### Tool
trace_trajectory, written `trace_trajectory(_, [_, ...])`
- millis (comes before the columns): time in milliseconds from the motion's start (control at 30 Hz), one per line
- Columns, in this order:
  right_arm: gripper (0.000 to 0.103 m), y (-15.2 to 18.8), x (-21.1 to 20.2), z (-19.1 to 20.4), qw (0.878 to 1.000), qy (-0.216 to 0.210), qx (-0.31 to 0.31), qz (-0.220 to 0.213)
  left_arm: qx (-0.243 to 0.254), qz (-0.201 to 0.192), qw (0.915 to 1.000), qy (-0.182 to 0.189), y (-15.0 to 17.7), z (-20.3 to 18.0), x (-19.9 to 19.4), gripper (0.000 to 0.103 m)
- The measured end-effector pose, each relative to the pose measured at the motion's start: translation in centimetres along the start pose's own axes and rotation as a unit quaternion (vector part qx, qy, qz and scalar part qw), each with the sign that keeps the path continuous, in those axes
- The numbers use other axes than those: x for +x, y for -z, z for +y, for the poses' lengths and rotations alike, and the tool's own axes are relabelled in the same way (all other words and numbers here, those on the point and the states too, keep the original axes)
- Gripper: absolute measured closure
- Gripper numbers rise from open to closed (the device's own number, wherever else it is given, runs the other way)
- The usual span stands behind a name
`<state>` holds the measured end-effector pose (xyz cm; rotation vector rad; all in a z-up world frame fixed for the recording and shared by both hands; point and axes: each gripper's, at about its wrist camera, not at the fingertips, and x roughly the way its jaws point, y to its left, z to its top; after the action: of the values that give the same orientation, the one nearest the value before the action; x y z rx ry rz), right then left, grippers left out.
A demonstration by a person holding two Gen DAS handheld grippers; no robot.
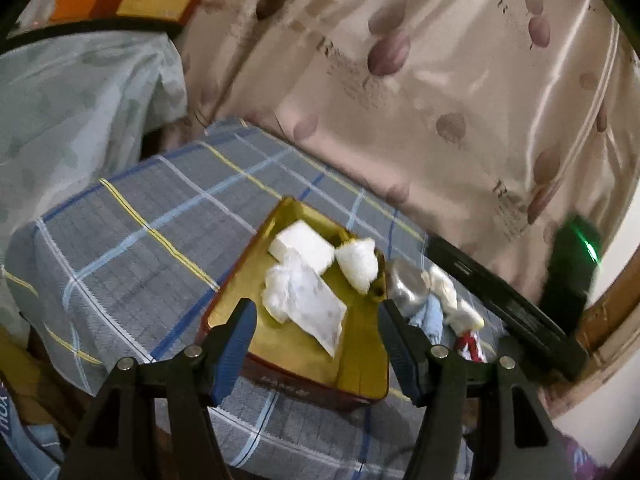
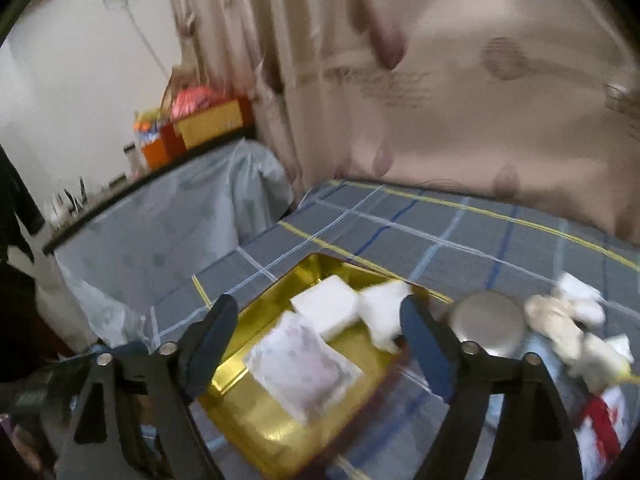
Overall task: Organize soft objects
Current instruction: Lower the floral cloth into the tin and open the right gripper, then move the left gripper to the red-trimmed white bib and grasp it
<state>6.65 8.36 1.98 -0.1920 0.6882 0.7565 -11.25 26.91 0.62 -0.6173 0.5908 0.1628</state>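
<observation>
Left tongs (image 1: 316,340) hang released over the gold tray (image 1: 362,368) on the bed (image 1: 120,240), which holds a light, crushable plastic packet (image 1: 308,304). Right tongs (image 2: 320,340) are released too; at two o'clock lies a limp plush toy (image 2: 560,320), best pinched mid-body.

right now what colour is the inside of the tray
Shiny gold inside the tray, clearest in the right wrist view.
</observation>
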Motion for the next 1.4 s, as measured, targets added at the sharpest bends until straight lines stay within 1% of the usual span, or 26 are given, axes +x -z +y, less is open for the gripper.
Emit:
trace_trajectory(67, [0.016,1.6,-3.2,-1.9,1.000,0.022,0.011,-0.011,0.003,-0.010,0.9999,-0.001,0.2,-0.5,-0.6,0.039])
trace_trajectory(100, [0.015,2.1,-4.2,-2.6,0.999,0.033,0.014,-0.013,0.015,-0.008,0.9998,0.004,0.5,-1.2,-0.7,0.039])
trace_trajectory(167, [0.011,4.5,-7.3,-5.1,0.997,0.075,0.024,-0.015,0.051,-0.016,0.9986,0.001,1.0,-2.6,-1.2,0.038])
trace_trajectory(200, [0.011,5.8,-8.7,-6.4,0.995,0.098,0.031,-0.012,0.069,-0.020,0.9974,-0.006,1.3,-3.4,-1.4,0.035])
trace_trajectory(233, [0.011,7.2,-10.2,-8.2,0.991,0.124,0.041,-0.004,0.095,-0.015,0.9954,-0.009,1.9,-4.6,-1.5,0.025])
trace_trajectory(267, [0.011,8.0,-11.1,-9.4,0.989,0.140,0.046,0.001,0.120,0.001,0.9928,-0.003,2.4,-5.9,-1.3,0.022])
trace_trajectory(300, [0.011,9.1,-12.3,-11.0,0.985,0.163,0.053,0.009,0.138,0.021,0.9902,-0.005,2.9,-7.0,-0.9,0.022])
trace_trajectory(333, [0.011,10.5,-13.9,-13.1,0.978,0.198,0.062,0.019,0.154,0.041,0.9871,-0.017,3.6,-8.2,-0.4,0.022])
trace_trajectory(367, [0.011,11.3,-15.2,-14.6,0.973,0.220,0.071,0.024,0.173,0.055,0.9830,-0.027,4.3,-9.5,0.0,0.022])
trace_trajectory(433, [0.011,12.7,-17.3,-17.0,0.965,0.247,0.087,0.025,0.207,0.060,0.9761,-0.028,5.7,-11.4,0.5,0.022])
trace_trajectory(500, [0.011,14.0,-19.3,-19.2,0.953,0.285,0.097,0.022,0.232,0.068,0.9703,-0.011,7.2,-13.4,0.8,0.022])
trace_trajectory(567, [0.011,15.0,-20.6,-20.9,0.946,0.305,0.105,0.021,0.252,0.083,0.9641,0.008,8.5,-15.5,1.4,0.022])
trace_trajectory(633, [0.011,15.9,-21.3,-22.5,0.943,0.311,0.118,0.017,0.285,0.098,0.9530,0.031,9.6,-18.1,2.6,0.022])
trace_trajectory(667, [0.011,16.1,-21.5,-23.1,0.942,0.314,0.122,0.016,0.297,0.103,0.9488,0.030,10.0,-19.2,3.2,0.022])
trace_trajectory(700, [0.011,16.4,-21.5,-23.6,0.941,0.315,0.126,0.016,0.299,0.110,0.9475,0.032,10.2,-20.0,3.9,0.022])
trace_trajectory(800, [0.011,17.1,-21.5,-24.2,0.943,0.304,0.136,0.012,0.275,0.150,0.9440,0.106,10.6,-21.8,6.3,0.022])
trace_trajectory(833, [0.011,17.2,-21.5,-24.5,0.944,0.298,0.140,0.008,0.276,0.157,0.9410,0.118,10.7,-22.6,7.1,0.022])
trace_trajectory(933, [0.011,17.3,-21.7,-24.8,0.948,0.279,0.154,-0.004,0.302,0.169,0.9298,0.124,11.6,-25.9,9.9,0.022])
trace_trajectory(1000, [0.011,17.5,-21.9,-25.0,0.950,0.264,0.166,-0.012,0.297,0.193,0.9263,0.130,11.6,-27.3,12.0,0.022])
trace_trajectory(1033, [0.011,17.7,-22.1,-25.2,0.951,0.258,0.173,-0.018,0.284,0.207,0.9258,0.139,11.5,-27.8,13.4,0.022])
trace_trajectory(1067, [0.011,17.8,-22.5,-25.4,0.951,0.250,0.182,-0.026,0.263,0.219,0.9285,0.143,11.4,-28.0,14.7,0.022])
trace_trajectory(1100, [0.011,17.9,-22.6,-25.5,0.951,0.245,0.185,-0.029,0.227,0.233,0.9337,0.150,11.1,-27.9,16.3,0.022])
trace_trajectory(1133, [0.011,17.9,-22.7,-25.6,0.953,0.237,0.187,-0.033,0.199,0.243,0.9358,0.160,10.9,-27.8,17.5,0.022])
trace_trajectory(1233, [0.011,17.9,-22.6,-25.2,0.956,0.229,0.179,-0.035,0.111,0.271,0.9365,0.193,10.3,-26.8,21.3,0.022])
trace_trajectory(1300, [0.011,17.8,-22.5,-24.9,0.959,0.225,0.168,-0.036,0.100,0.276,0.9390,0.179,10.0,-26.8,23.4,0.022])
trace_trajectory(1400, [0.011,17.7,-22.5,-24.6,0.962,0.216,0.160,-0.041,0.128,0.272,0.9424,0.146,9.8,-27.5,25.2,0.022])
